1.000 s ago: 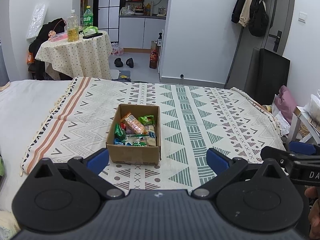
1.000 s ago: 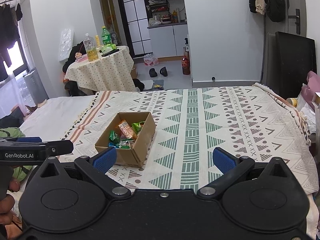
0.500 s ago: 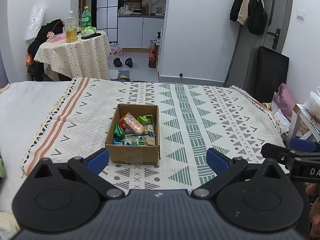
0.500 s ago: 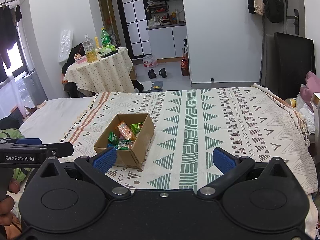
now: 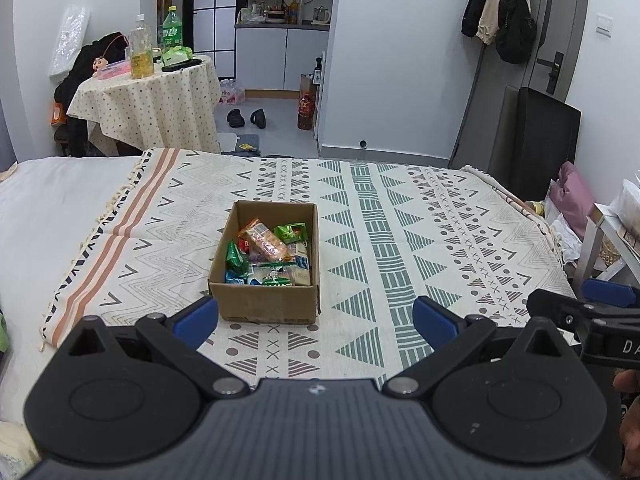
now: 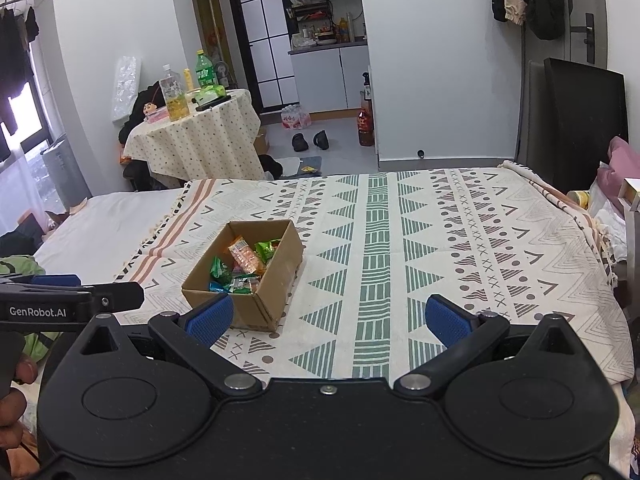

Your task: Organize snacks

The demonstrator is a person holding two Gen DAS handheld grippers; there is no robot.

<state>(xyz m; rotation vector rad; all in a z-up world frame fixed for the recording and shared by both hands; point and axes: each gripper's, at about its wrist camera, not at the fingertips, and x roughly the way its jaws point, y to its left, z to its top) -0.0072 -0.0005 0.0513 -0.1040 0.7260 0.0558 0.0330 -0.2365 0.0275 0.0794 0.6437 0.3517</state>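
Both mine empty, jaws wide. Open brown cardboard box (image 5: 266, 268) of wrapped snacks (image 5: 269, 254) sits on the patterned bedspread (image 5: 400, 240), long axis running away from me. It's dead ahead of left gripper (image 5: 315, 320), ahead-left of right gripper (image 6: 327, 320). Left looks nearer.

— Anything different from a second ago?
— Barely. Both tongs drift a touch: the cardboard box (image 5: 266, 264) sits slightly higher and nearer past the left tongs (image 5: 315, 318), and past the right tongs (image 6: 327, 317) it slides a little lower-left. Nothing in the box moves.
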